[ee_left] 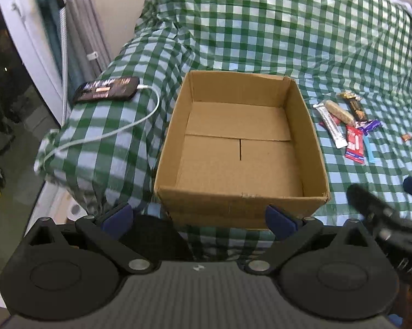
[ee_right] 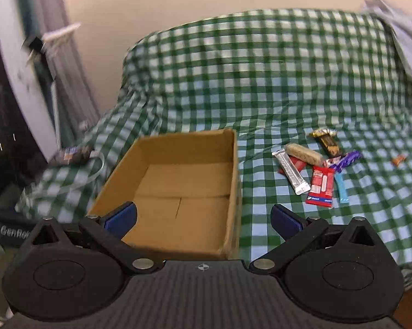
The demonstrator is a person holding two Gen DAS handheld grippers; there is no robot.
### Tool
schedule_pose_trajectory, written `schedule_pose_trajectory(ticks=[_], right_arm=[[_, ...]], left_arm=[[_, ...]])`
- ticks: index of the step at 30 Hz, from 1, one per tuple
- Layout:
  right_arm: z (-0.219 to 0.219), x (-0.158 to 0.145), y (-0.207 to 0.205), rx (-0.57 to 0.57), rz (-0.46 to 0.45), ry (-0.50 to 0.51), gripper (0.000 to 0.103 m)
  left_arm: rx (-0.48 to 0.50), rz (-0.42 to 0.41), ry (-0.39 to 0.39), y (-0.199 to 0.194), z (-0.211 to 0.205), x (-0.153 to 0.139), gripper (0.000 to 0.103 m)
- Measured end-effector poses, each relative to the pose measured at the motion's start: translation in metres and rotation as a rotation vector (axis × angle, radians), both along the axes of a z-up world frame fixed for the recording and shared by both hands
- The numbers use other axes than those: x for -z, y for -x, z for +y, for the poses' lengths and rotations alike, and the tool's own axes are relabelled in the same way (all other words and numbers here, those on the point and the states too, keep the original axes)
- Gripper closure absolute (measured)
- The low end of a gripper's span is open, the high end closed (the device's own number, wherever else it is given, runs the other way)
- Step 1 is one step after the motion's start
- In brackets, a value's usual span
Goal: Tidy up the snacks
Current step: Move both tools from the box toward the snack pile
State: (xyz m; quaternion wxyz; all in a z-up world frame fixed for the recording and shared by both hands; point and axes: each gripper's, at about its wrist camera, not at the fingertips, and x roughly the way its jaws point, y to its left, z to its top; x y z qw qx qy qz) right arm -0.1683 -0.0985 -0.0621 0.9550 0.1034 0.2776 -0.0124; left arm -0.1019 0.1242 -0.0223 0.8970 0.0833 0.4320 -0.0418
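An open cardboard box sits on the green checked cloth, with nothing inside; it also shows in the right wrist view. A pile of several wrapped snack bars lies to the box's right, among them a silver bar, a red packet and a dark bar. A small orange sweet lies apart, further right. My left gripper is open and empty, just before the box's near wall. My right gripper is open and empty over the box's near right corner.
A dark phone with a white cable lies left of the box, near the cloth's left edge. A window and white frame stand at the far left. White fabric lies at the back right.
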Motion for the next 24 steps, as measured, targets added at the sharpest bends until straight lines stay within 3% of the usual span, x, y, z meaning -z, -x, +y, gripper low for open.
schedule_pose_trajectory(ticks=[3,8,24], right_arm=[[0.03,0.003,0.02,0.002,0.008,0.065,0.0],[0.039,-0.001,0.028,0.033,-0.012,0.112,0.0],[0.039,0.002,0.03,0.01,0.013,0.125,0.0]], left_arm=[[0.005,-0.017,0.03,0.01,0.006,-0.004,0.0],[0.009,-0.036,0.041,0.018,0.007,-0.007,0.0],[0.01,0.002,0.03,0.012,0.009,0.0,0.0]])
